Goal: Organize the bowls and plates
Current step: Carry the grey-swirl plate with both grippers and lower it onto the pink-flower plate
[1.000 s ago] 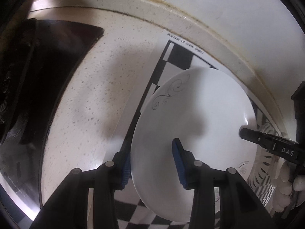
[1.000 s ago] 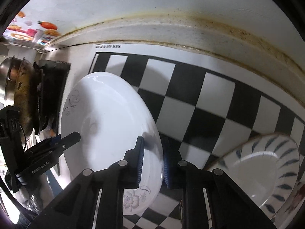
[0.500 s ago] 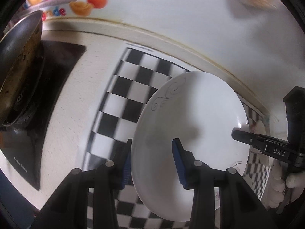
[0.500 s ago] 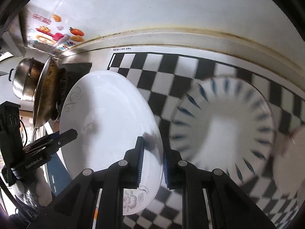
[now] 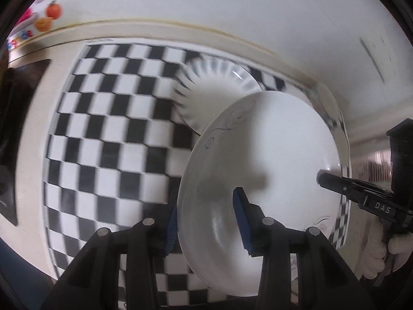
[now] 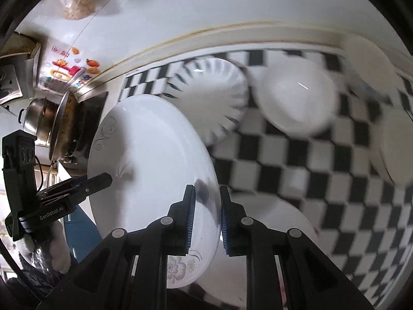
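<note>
A white plate with grey swirls and a flower print (image 5: 271,155) (image 6: 155,155) hangs tilted in the air above the checkered mat. My left gripper (image 5: 206,206) is shut on its left rim. My right gripper (image 6: 206,206) is shut on its opposite rim. Each gripper shows in the other's view, the right one (image 5: 335,183) and the left one (image 6: 98,180). On the mat lie a blue-striped fluted plate (image 5: 214,90) (image 6: 209,90), a white bowl (image 6: 296,98), further white dishes at the right (image 6: 397,144), and one below the held plate (image 6: 271,222).
The black-and-white checkered mat (image 5: 108,129) (image 6: 309,175) covers the counter up to the white wall. A stove with a steel pot (image 6: 36,118) and a pan stands at the left. Fruit stickers (image 5: 46,18) mark the wall.
Both grippers carried the plate rightward along the counter, away from the stove. The striped plate, white bowl and other dishes have come into view.
</note>
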Demonstrator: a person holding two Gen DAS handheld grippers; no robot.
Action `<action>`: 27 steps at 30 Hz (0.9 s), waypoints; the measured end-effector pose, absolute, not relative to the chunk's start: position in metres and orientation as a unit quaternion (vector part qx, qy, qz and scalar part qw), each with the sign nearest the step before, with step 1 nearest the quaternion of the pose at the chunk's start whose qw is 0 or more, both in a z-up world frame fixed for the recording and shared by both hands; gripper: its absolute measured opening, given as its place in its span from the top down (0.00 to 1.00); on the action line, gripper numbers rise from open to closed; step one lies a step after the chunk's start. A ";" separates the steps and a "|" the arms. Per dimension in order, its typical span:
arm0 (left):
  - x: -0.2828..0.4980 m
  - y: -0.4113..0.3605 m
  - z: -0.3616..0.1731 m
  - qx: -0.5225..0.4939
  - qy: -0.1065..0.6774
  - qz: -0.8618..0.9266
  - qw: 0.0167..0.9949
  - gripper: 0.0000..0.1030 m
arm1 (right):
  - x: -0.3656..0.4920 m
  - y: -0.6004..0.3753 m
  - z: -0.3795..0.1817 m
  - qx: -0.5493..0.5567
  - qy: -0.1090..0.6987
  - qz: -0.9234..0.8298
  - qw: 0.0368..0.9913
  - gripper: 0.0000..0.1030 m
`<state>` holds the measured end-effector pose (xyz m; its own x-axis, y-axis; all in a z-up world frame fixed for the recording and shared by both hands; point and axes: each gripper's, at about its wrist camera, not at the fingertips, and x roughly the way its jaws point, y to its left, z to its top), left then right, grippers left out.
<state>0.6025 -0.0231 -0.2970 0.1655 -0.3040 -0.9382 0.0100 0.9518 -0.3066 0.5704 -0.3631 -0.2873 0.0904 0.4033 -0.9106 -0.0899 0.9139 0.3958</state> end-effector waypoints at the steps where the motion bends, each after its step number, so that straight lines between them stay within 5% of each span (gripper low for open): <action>1: 0.598 -0.035 -0.300 -0.110 0.642 -0.110 0.751 0.65 | 0.561 -0.375 -0.288 0.125 0.654 0.164 0.728 0.81; 27: 0.575 -0.149 -0.379 0.028 0.720 -0.115 0.684 0.63 | 0.495 -0.460 -0.378 0.153 0.706 0.100 0.684 0.81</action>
